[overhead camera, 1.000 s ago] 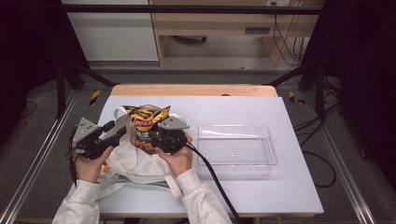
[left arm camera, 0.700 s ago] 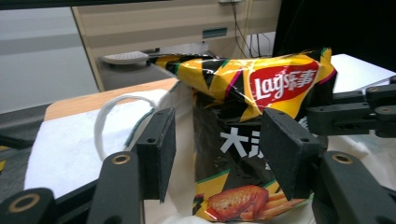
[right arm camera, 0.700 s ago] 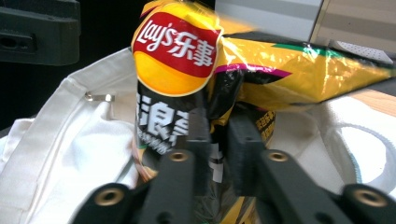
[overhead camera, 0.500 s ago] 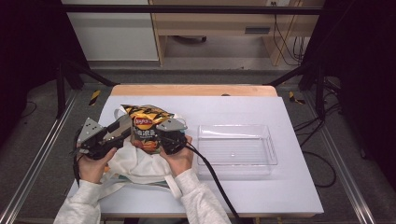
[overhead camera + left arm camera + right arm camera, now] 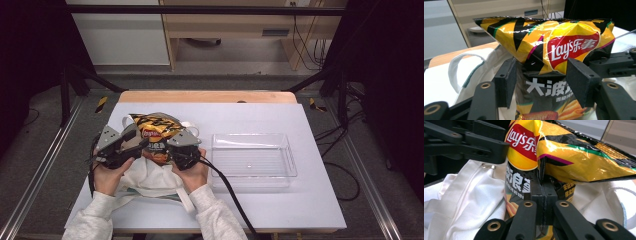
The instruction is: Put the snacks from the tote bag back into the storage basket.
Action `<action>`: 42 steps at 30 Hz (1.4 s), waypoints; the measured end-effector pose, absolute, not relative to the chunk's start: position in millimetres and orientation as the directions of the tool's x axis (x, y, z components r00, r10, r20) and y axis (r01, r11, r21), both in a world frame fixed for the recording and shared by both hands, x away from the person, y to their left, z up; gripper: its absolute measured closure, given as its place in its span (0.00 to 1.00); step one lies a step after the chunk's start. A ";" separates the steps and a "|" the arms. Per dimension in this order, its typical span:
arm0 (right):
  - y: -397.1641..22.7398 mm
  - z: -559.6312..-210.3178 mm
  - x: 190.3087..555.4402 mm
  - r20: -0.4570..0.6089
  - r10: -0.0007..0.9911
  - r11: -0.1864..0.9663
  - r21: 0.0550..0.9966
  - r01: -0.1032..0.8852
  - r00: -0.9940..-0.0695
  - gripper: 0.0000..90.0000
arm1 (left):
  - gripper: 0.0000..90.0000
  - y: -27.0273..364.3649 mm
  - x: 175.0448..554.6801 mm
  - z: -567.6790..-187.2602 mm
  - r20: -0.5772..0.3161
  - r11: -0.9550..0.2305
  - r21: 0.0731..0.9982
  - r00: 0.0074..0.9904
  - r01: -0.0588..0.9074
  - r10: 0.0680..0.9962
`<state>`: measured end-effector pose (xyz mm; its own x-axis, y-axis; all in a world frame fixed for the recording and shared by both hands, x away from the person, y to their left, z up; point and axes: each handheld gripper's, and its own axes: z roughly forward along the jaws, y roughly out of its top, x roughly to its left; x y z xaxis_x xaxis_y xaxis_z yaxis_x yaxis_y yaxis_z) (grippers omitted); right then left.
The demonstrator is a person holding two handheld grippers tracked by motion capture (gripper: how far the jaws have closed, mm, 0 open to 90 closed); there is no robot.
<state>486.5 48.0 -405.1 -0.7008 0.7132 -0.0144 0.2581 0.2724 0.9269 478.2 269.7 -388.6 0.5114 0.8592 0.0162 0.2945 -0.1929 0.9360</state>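
Note:
A yellow and black Lay's chip bag [image 5: 154, 131] stands upright out of a white cloth tote bag [image 5: 150, 176] at the table's left. My right gripper [image 5: 541, 185] is shut on a fold in the chip bag's [image 5: 574, 157] side, low down near the tote's mouth. My left gripper [image 5: 543, 79] reaches in from the other side. Its jaws have just been opening and stand on either side of the chip bag [image 5: 571, 47] without pressing on it. In the high view the left gripper [image 5: 141, 144] and right gripper [image 5: 172, 150] flank the bag.
A clear plastic tray [image 5: 287, 165] lies empty to the right of the bags. The tote's [image 5: 469, 72] looped handle and the white table top [image 5: 300, 210] show beside it. Cables trail from both grippers toward the front edge.
My left gripper has edged a little toward the chip bag. The right hand and the bag have kept their place.

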 end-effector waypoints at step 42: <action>49.4 -405.6 483.1 -0.022 0.729 0.264 0.931 0.252 -0.684 1.00 | 0.78 279.9 481.7 -387.0 -0.010 -0.154 0.939 0.472 0.308 0.882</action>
<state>483.1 49.4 -405.6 -0.6840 0.7292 -0.0217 0.2517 0.2638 0.9312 481.7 279.9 -387.0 0.4720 0.8815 -0.0103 0.3082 -0.1540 0.9388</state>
